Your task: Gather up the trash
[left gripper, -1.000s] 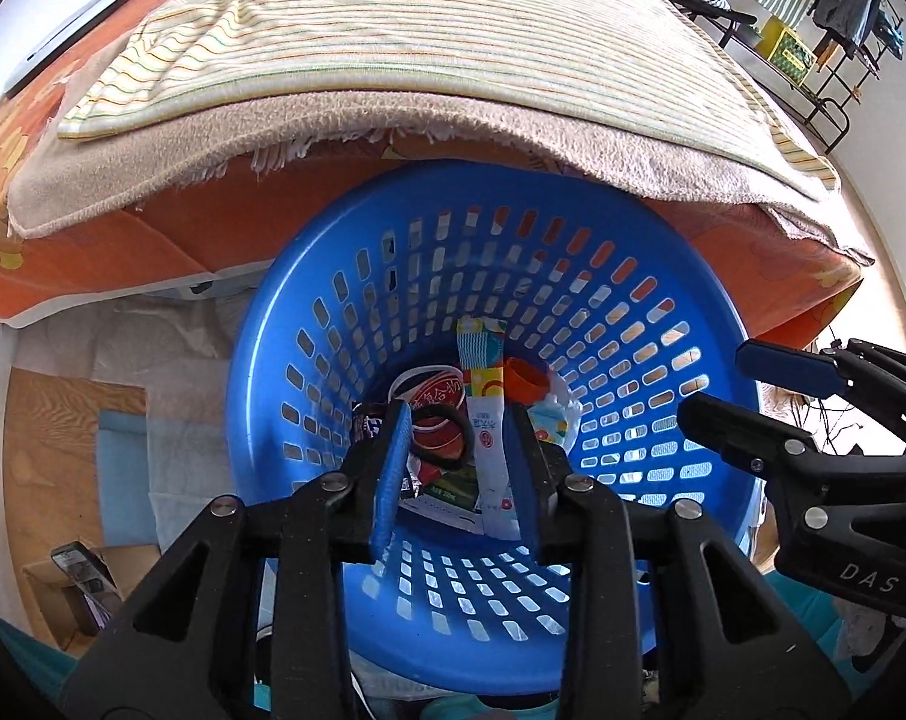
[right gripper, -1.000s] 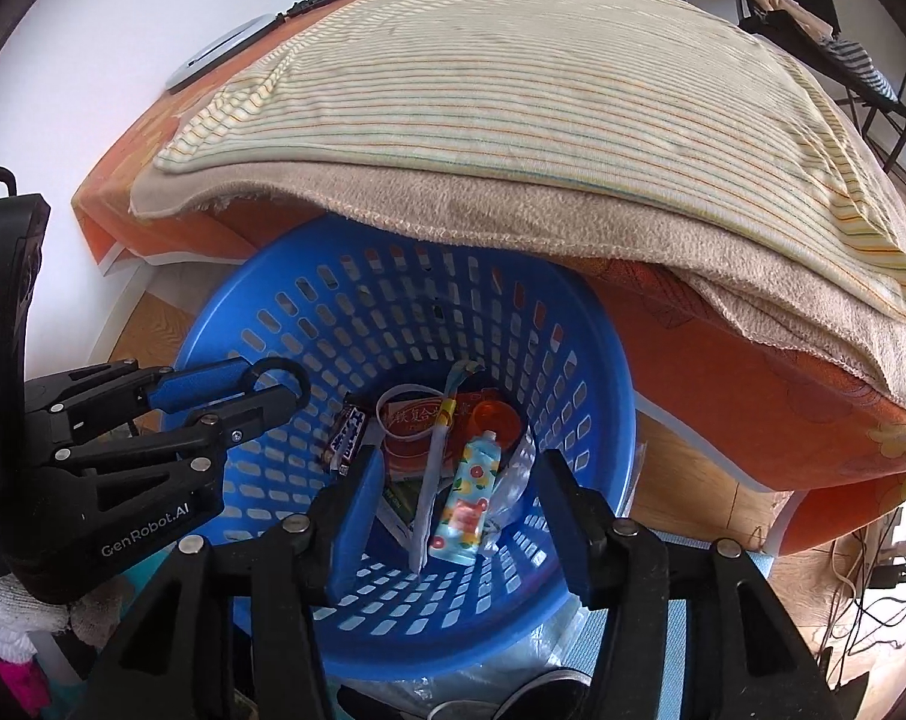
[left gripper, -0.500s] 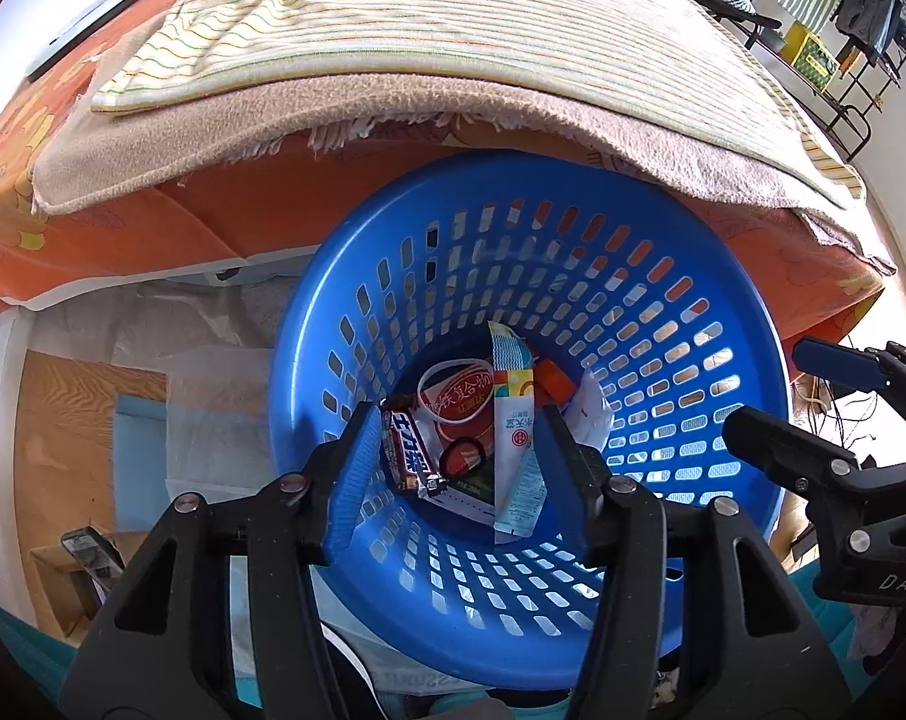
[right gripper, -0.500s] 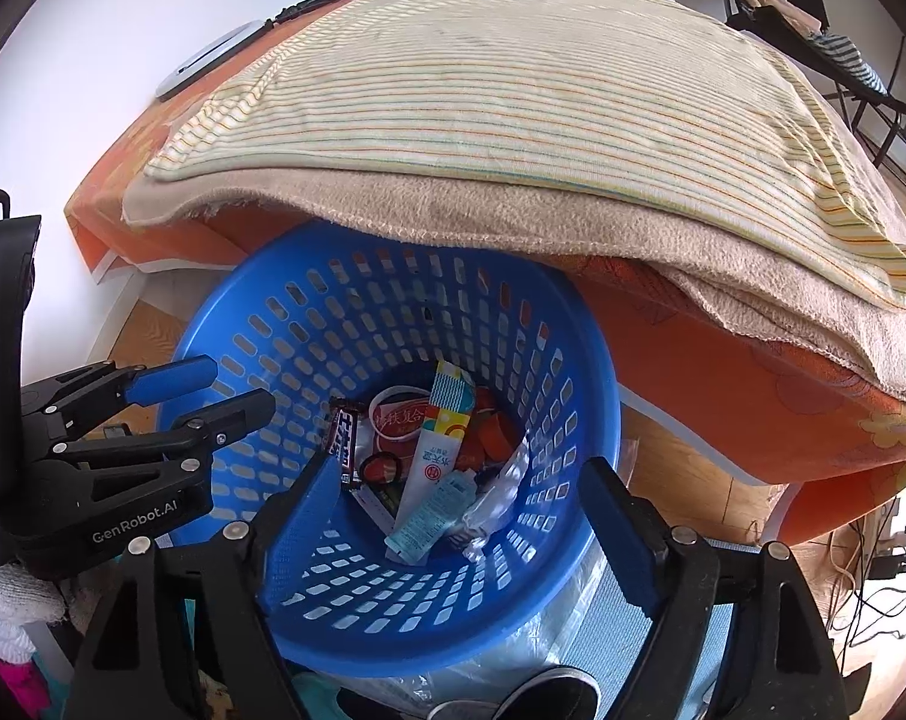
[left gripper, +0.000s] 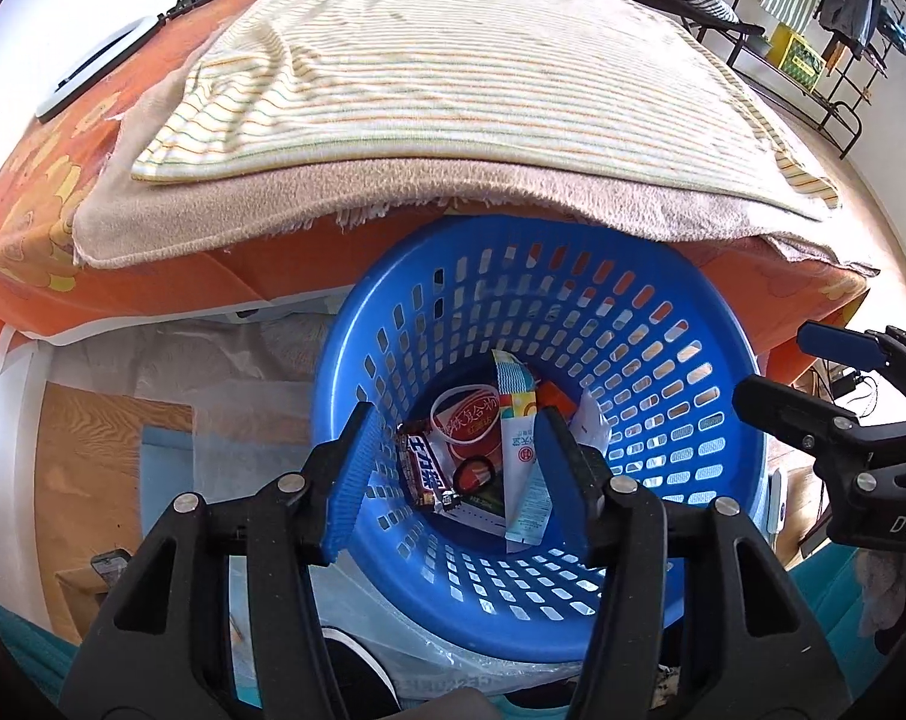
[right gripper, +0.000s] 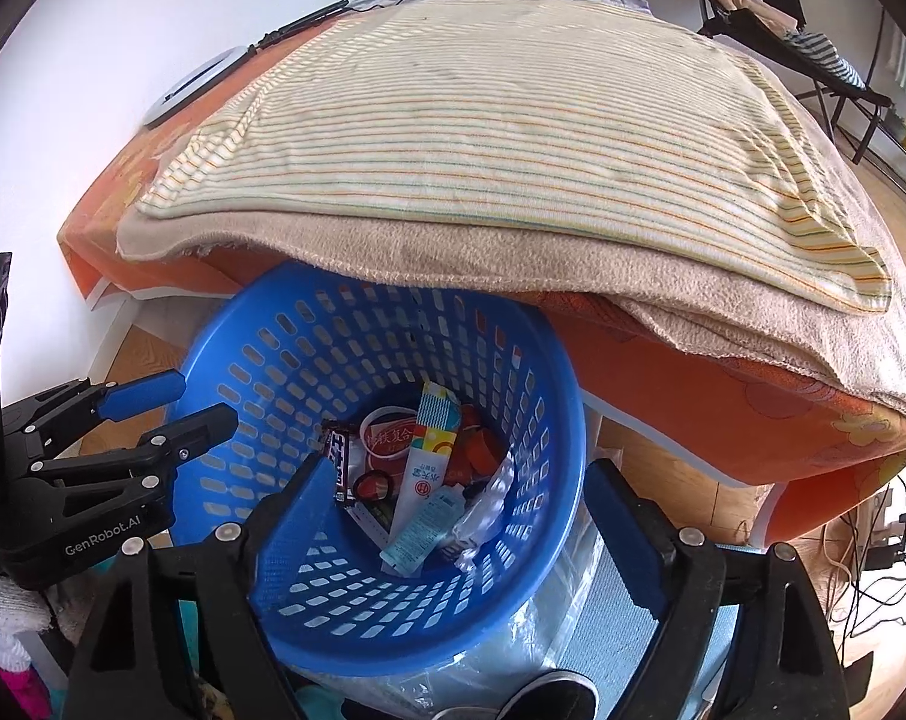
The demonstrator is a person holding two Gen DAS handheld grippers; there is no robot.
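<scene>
A blue perforated basket (left gripper: 633,330) stands on the floor against the bed and holds several bits of trash. Among them are a dark snack-bar wrapper (left gripper: 426,471), a round red-and-white lid (left gripper: 468,420) and a long white sachet (left gripper: 522,456). My left gripper (left gripper: 456,420) hangs above the basket's near side, open, with nothing between its pads. My right gripper (right gripper: 456,471) hovers over the basket (right gripper: 309,348), open wide and empty. Below it lie the sachet (right gripper: 420,480), the wrapper (right gripper: 338,462) and a crumpled clear plastic piece (right gripper: 483,510). Each gripper shows in the other's view: the right gripper (left gripper: 789,369), the left gripper (right gripper: 198,402).
The bed carries a striped blanket (left gripper: 453,78) over a beige towel (left gripper: 333,192) and an orange sheet (right gripper: 723,420); its edge overhangs the basket's far rim. A clear plastic bag (right gripper: 543,618) lies under the basket. Cables (right gripper: 873,546) trail at the right, and a clothes rack (left gripper: 813,42) stands at the back.
Both grippers' jaws have spread apart. The long sachet left the left pads and a small colourful packet left the right pads; both now lie in the basket. The left gripper has risen.
</scene>
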